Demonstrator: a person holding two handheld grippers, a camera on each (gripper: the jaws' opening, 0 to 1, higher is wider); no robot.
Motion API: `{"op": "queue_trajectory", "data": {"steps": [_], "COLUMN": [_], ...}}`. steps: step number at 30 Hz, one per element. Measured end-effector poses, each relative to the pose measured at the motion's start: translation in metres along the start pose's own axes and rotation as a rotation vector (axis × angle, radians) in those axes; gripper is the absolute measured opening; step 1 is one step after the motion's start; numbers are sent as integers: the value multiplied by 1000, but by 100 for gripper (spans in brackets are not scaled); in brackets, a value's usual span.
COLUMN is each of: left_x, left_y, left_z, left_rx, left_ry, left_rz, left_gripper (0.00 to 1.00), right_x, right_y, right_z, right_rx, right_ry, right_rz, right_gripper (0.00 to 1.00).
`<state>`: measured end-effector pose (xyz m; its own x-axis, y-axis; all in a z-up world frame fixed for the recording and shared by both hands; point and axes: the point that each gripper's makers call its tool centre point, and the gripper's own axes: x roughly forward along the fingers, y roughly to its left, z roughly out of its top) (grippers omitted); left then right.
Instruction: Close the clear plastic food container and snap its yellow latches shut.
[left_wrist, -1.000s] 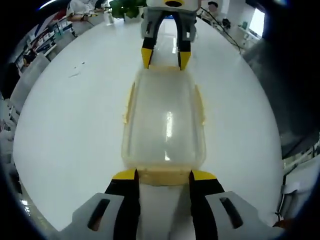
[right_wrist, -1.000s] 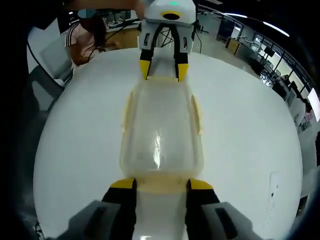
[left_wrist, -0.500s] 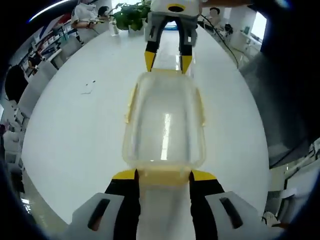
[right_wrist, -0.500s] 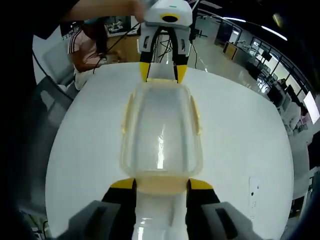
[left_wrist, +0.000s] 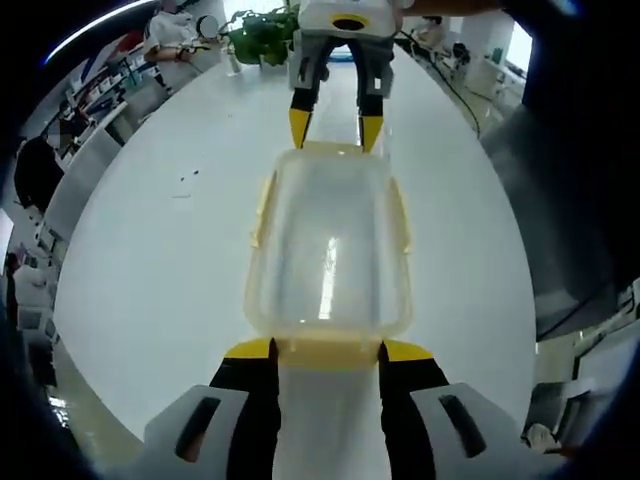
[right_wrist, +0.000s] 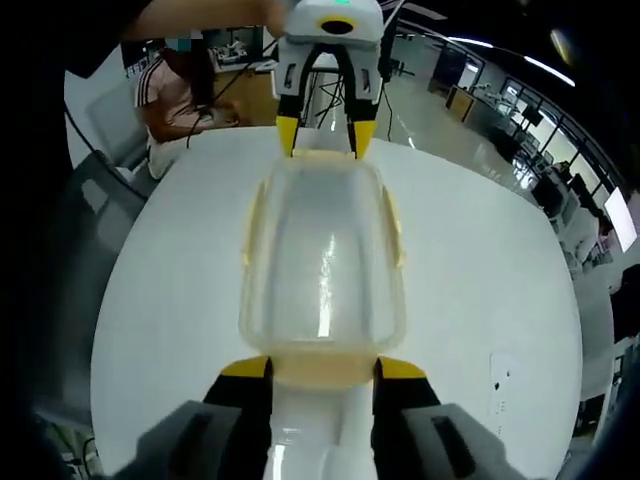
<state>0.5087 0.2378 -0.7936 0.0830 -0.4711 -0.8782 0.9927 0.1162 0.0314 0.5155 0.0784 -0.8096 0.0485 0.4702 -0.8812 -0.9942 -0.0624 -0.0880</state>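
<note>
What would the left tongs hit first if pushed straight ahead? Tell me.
The yellow end latch of the clear container, sitting between the left tongs already. Past the container, the right tongs face them at the far end.

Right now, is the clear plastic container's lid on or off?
On: the clear lid covers the container, its yellow side latches flared outward, unsnapped.
</note>
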Motion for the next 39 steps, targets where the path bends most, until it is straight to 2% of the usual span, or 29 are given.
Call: {"op": "queue_trajectory", "data": {"steps": [6, 18, 21, 27, 31, 39], "left_x": [5, 17, 20, 31, 36, 44], "left_y": [0, 0, 0, -5, -5, -6], "left_z": [17, 65, 74, 90, 106, 125], "left_rx": [17, 75, 78, 86, 101, 112], "left_ry": [-10, 4, 0, 2, -14, -19], "left_rz": [-3, 13, 21, -5, 4, 18], "left_gripper": [35, 35, 35, 35, 35, 35], "right_x": [-15, -47, -56, -73, -82, -94], "right_y": [4, 7, 7, 16, 17, 20], "right_z": [-14, -45, -55, -70, -81, -98], "right_rx": [27, 57, 53, 61, 74, 76], "right_ry": [-17, -14, -3, 0, -1, 12], "right_rz": [-15, -54, -67, -65, -78, -81], "right_gripper": [36, 36, 36, 36, 36, 36]}}
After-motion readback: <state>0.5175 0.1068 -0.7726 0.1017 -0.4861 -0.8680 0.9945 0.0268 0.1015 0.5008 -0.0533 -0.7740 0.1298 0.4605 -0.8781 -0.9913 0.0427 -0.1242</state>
